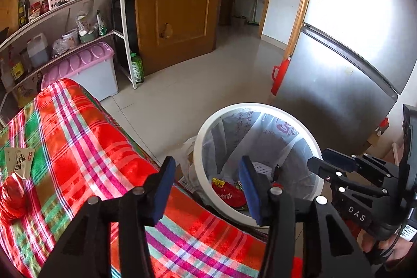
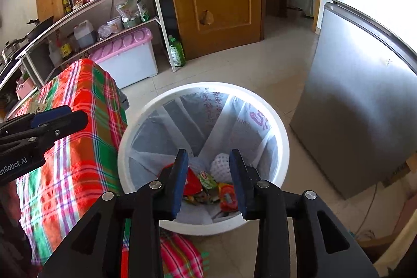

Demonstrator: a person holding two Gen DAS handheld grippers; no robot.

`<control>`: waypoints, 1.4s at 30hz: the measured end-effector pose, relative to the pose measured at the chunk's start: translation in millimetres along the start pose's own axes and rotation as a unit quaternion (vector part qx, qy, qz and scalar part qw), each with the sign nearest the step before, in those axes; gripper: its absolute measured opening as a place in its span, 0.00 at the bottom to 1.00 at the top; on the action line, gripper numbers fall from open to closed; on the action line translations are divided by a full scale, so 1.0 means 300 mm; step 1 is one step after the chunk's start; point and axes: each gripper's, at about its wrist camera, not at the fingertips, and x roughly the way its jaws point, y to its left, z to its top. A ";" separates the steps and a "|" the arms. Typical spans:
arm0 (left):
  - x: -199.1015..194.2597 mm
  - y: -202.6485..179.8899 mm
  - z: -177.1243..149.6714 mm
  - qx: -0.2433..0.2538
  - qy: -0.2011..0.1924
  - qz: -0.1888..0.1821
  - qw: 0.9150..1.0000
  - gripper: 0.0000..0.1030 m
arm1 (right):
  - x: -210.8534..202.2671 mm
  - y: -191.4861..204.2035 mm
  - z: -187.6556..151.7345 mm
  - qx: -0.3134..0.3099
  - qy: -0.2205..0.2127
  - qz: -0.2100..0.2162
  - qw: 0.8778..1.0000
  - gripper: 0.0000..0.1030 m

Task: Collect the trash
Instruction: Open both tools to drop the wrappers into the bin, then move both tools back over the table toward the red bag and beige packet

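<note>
Both claws hang over the bin (image 2: 282, 147) now, and both are empty. The right claw (image 2: 208, 180) sits partly open straight above the bin mouth, nothing between its blue pads (image 2: 179, 181). The left claw (image 1: 207, 189) is a touch wider, also bare, hovering where the table edge meets the bin rim, with the right claw just off to its right.

Down below the right claw, at the bottom of the liner (image 2: 245, 121), lies the trash already in: a red wrapper (image 2: 192, 183), a green packet (image 2: 207, 180), an orange-red pouch (image 2: 227, 196) and a white foam net (image 2: 221, 163).

More waits on the plaid cloth (image 1: 78, 142), well off to the left of the left claw: a tan paper sleeve (image 1: 18, 160) and a red crinkled wrapper (image 1: 13, 197) touching it.

My read on handling: both look feather-light, thin and crushable. The paper should lie flat, so pinch it at a lifted edge. The red one looks bunched, so take it across the bunched part. The foil may slip, and the soft cloth may snag in the pads.

Room to move: the table edge runs right beside the bin, with hardly a gap. The fridge (image 2: 359, 108) stands near on the far right, open floor (image 2: 234, 69) ahead. The swing back left over the cloth looks clear.
</note>
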 end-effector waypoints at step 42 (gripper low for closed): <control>-0.344 0.571 -0.214 -0.111 -0.052 0.156 0.980 0.70 | -0.021 0.558 0.076 -0.107 -0.038 0.111 0.987 0.38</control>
